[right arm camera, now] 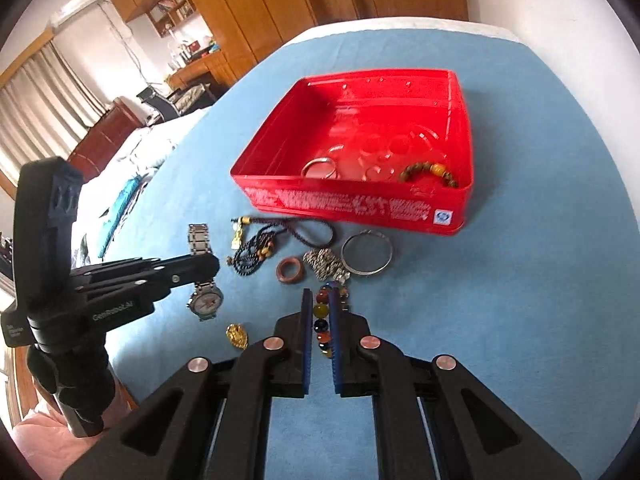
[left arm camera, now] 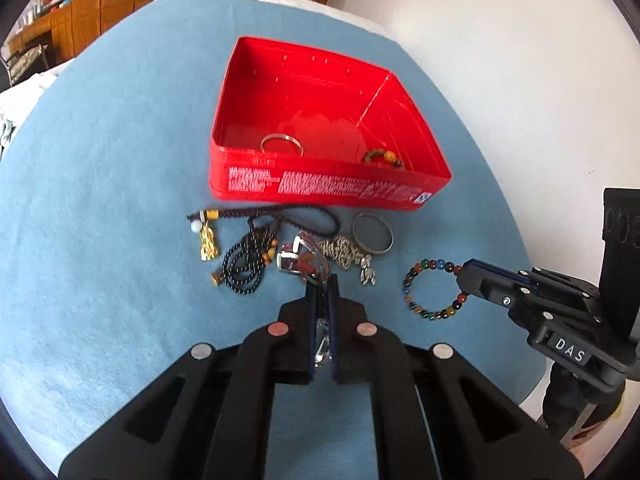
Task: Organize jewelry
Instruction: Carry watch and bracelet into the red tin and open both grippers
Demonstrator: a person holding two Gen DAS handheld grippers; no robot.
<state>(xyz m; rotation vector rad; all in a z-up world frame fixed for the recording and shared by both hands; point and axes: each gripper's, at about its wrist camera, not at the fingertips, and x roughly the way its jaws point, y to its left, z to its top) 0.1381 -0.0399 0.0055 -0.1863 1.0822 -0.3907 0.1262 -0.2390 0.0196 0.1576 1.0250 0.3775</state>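
Observation:
A red tin box (left arm camera: 320,188) (right arm camera: 360,204) stands open on the blue cloth, holding a silver ring (left arm camera: 281,143) and a brown bead bracelet (left arm camera: 383,157). My left gripper (left arm camera: 323,280) is shut on a silver wristwatch (left arm camera: 302,260); in the right wrist view the watch (right arm camera: 204,300) hangs from that gripper (right arm camera: 214,265). My right gripper (right arm camera: 322,300) is shut on a multicoloured bead bracelet (right arm camera: 325,320), which also shows in the left wrist view (left arm camera: 430,290). In front of the box lie a dark bead necklace (left arm camera: 244,268), a gold pendant (left arm camera: 208,245), a silver chain (left arm camera: 344,250) and a silver bangle (left arm camera: 372,234).
A reddish ring (right arm camera: 290,270) and a small gold charm (right arm camera: 237,335) lie on the cloth (left arm camera: 100,200) near the grippers. A bed with bedding (right arm camera: 132,168), wooden cupboards (right arm camera: 256,12) and a desk stand beyond the table's left and far edges.

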